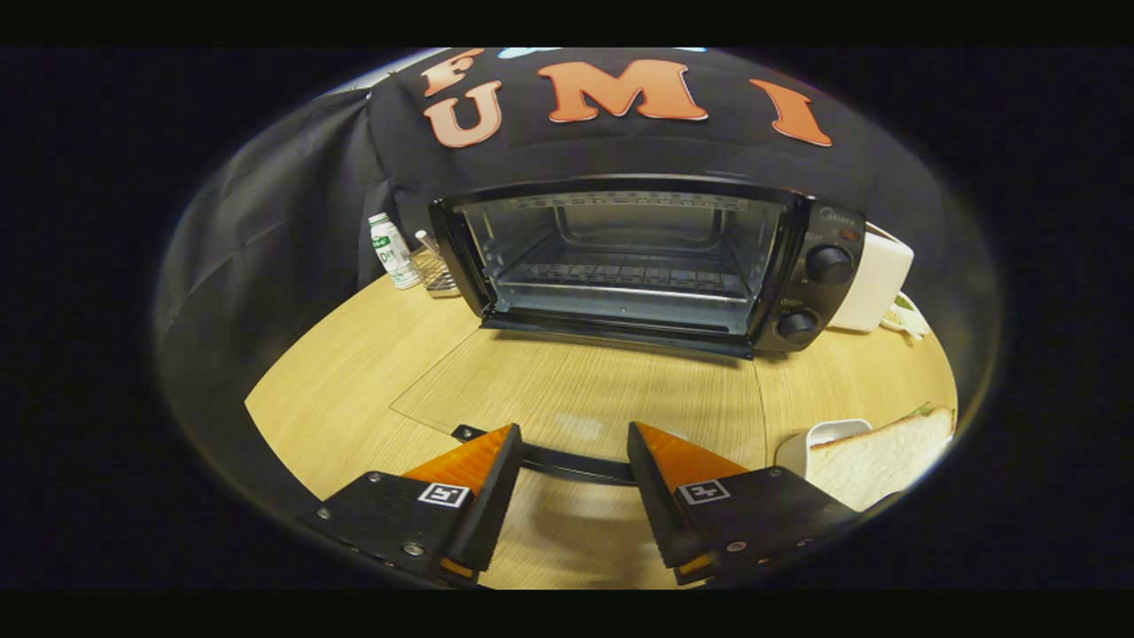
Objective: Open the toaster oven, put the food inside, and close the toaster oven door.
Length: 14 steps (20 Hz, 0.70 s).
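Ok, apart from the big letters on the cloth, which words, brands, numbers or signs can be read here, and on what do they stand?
Toaster oven, brand mark above the upper knob: too small to read.
Bottle, green label: blurred, not readable.
Open gripper, either side of the door handle: one square coded marker on each finger, no words.
Nothing can be quoted.

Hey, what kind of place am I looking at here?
Probably a mock kitchen counter set up in a booth: an open toaster oven on a wooden table, sliced bread and a small bottle nearby. The open gripper hovers over the lowered door's handle.
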Motion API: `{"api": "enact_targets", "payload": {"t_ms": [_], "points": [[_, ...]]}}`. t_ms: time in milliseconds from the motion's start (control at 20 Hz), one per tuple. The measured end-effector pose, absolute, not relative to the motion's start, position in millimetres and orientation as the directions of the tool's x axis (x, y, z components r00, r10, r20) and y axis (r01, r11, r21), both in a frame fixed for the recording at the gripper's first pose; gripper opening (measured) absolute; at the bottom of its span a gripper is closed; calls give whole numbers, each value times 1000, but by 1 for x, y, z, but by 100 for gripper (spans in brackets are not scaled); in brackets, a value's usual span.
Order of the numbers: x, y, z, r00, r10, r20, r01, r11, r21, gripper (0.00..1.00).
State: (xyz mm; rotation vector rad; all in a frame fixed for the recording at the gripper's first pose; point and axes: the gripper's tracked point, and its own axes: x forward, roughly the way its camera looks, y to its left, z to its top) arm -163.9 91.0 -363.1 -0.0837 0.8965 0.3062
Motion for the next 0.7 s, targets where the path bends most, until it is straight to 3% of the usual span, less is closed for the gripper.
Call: {"api": "enact_targets", "payload": {"t_ms": [450, 550, 600, 700], "points": [[-159, 79, -349, 567, 225, -792, -300, 952, 56, 70], [-157, 69, -328, 589, 229, -775, -287, 956, 64, 73], [-156, 63, -317, 610, 227, -759, -287, 956, 56, 80], [-153, 49, -291, 645, 224, -731, -290, 956, 38, 86]]}}
